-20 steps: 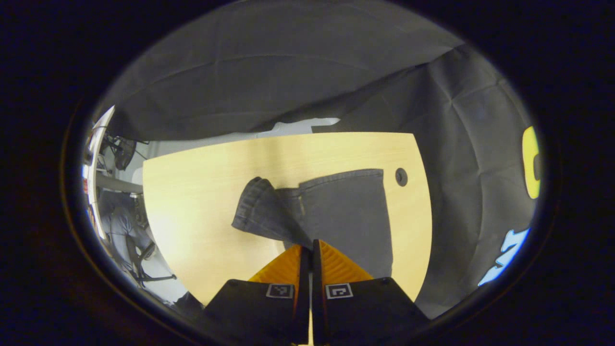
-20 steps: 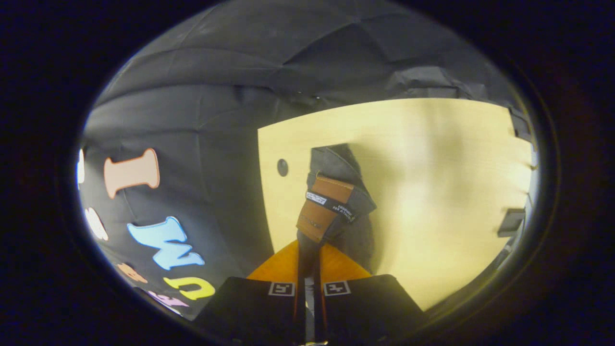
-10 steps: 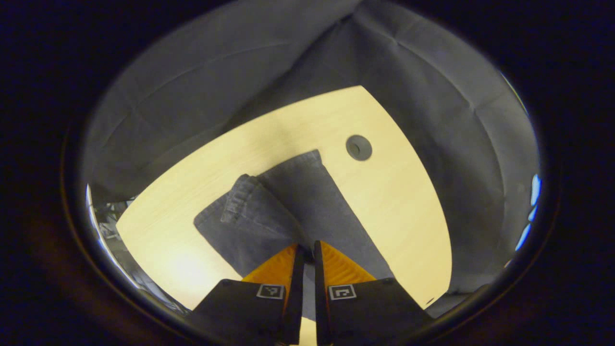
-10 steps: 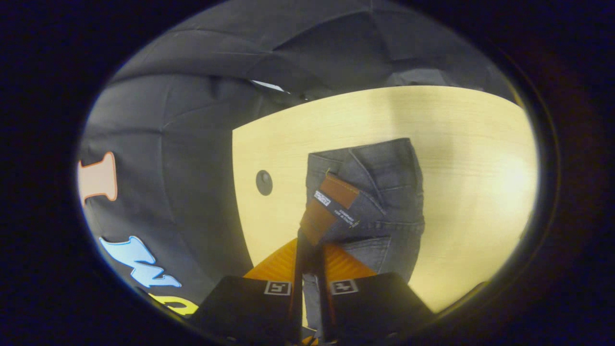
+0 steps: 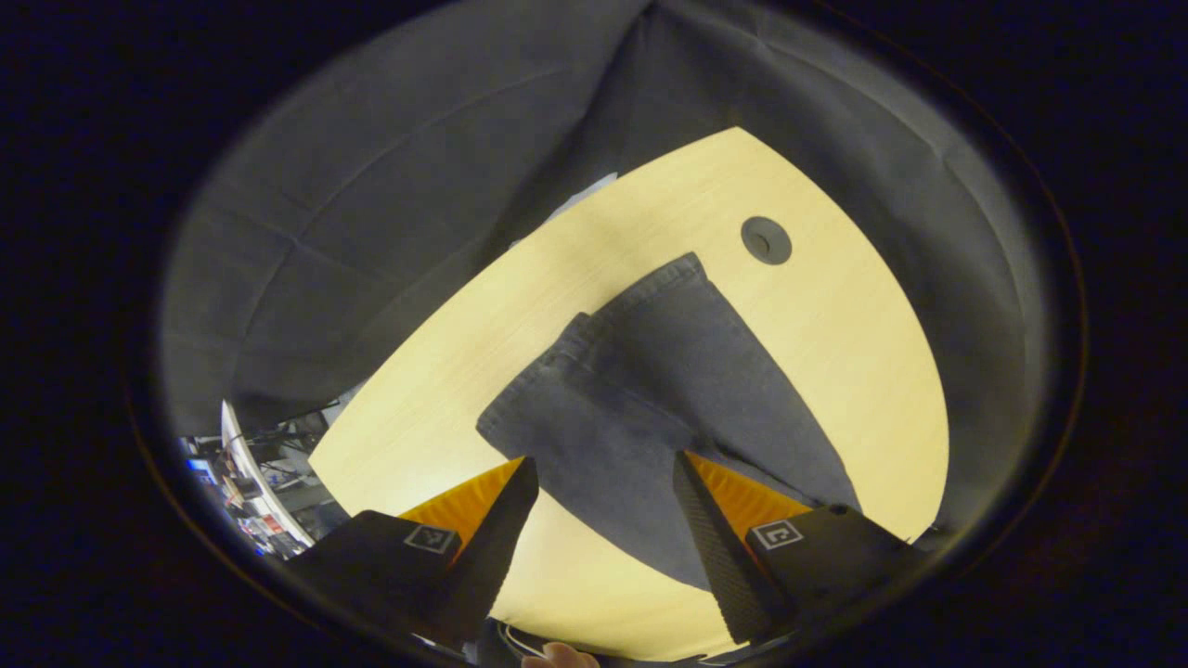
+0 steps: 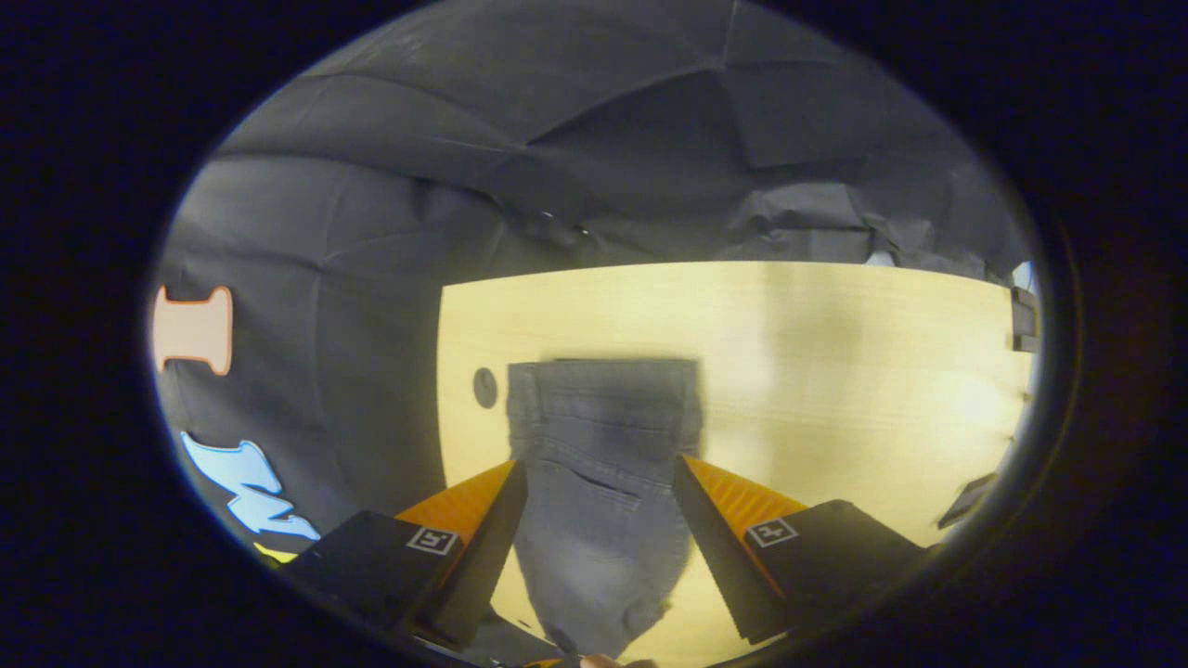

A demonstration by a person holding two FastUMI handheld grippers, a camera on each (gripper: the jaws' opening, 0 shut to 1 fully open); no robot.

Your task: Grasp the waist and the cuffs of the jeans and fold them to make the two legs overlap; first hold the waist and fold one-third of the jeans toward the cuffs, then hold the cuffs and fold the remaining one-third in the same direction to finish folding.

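Your left gripper (image 5: pixel 603 464) has its fingers spread wide apart, holding nothing, above the dark jeans (image 5: pixel 650 399) that lie flat on the light wooden table (image 5: pixel 835 315), cuffs (image 5: pixel 594 325) pointing toward the round cable hole (image 5: pixel 766 240). Your right gripper (image 6: pixel 599 468) is likewise spread apart and empty, over the jeans (image 6: pixel 599 464) near the table's left edge (image 6: pixel 445 371).
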